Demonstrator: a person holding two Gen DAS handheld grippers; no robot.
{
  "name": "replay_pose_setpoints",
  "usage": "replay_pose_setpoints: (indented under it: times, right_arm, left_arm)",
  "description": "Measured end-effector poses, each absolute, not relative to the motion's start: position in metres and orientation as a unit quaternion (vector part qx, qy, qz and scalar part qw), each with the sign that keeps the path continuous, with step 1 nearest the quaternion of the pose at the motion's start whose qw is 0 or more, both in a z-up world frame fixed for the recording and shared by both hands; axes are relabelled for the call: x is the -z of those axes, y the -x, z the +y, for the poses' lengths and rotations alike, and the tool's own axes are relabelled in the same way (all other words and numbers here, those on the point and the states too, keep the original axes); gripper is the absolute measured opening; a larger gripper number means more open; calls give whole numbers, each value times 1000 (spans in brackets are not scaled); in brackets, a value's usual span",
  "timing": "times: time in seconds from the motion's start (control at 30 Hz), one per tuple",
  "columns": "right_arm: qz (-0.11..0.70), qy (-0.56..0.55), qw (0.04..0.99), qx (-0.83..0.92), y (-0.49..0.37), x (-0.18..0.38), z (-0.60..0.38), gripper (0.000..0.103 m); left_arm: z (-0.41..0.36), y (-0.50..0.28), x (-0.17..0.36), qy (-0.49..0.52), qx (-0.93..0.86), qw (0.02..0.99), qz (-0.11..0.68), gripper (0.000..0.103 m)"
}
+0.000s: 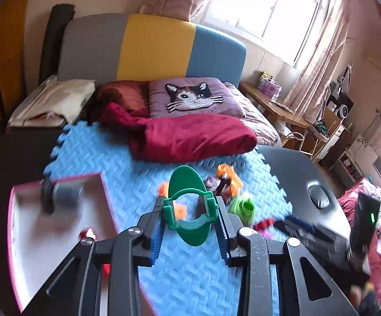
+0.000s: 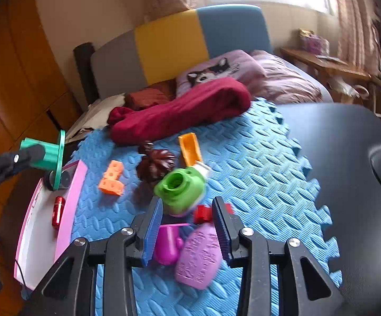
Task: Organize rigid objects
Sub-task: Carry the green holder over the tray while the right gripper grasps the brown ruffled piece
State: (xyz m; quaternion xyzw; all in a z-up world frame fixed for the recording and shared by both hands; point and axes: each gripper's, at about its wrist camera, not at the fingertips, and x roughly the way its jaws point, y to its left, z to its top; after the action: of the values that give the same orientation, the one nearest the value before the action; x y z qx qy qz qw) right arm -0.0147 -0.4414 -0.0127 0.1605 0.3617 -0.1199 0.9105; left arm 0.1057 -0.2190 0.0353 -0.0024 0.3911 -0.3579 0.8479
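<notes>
The green piece (image 1: 189,205), a disc with a raised clip frame, sits clamped in the left gripper (image 1: 190,210), pads pressing the frame's two sides, carried above the tray (image 2: 66,205). It looks like stiff, light plastic; the frame's flat sides give the surest hold, the thin disc edge would likely slip. The right gripper (image 2: 187,210) hangs part-open and empty over the pink bottle (image 2: 198,258) on the mat (image 2: 256,173).

free: bare blue foam mat (image 2: 256,158) right of toy pile, open | blocked: centre cluster, green toy (image 2: 181,189), orange block (image 2: 112,177), brown piece (image 2: 155,165) packed close | far edge: red blanket (image 2: 179,110) | left: pink tray (image 2: 66,210) wall
</notes>
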Motion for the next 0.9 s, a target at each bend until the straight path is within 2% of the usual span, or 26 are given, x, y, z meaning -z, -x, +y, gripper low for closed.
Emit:
replay_pose_setpoints:
  times: [0.13,0.5,0.53,0.57,0.63,0.9]
  right_arm:
    - [363,-127,917,107,-20,9,-425,39]
    - [448,-106,882,106,-123,43,-418,39]
    - [440,-87,886,114,-126,42,-414,36]
    - [438,-64,888,127,-127,40,-410,18]
    - [438,-60,888,129,-126,39,-408,8]
    - [411,-66,904,95,-84,13,-385,7]
  left_arm:
    - [-180,-90,-23,14,343,848,404,35]
    - [-78,-75,10,74,270,849,448,35]
    - [-71,-74,12,78,262,851,449,35]
    - [-65,-74,13,81,254,852,449,35]
    - [-56,-73,16,87,247,854,449,35]
    - [-48,-63,23,73,231,863,443,35]
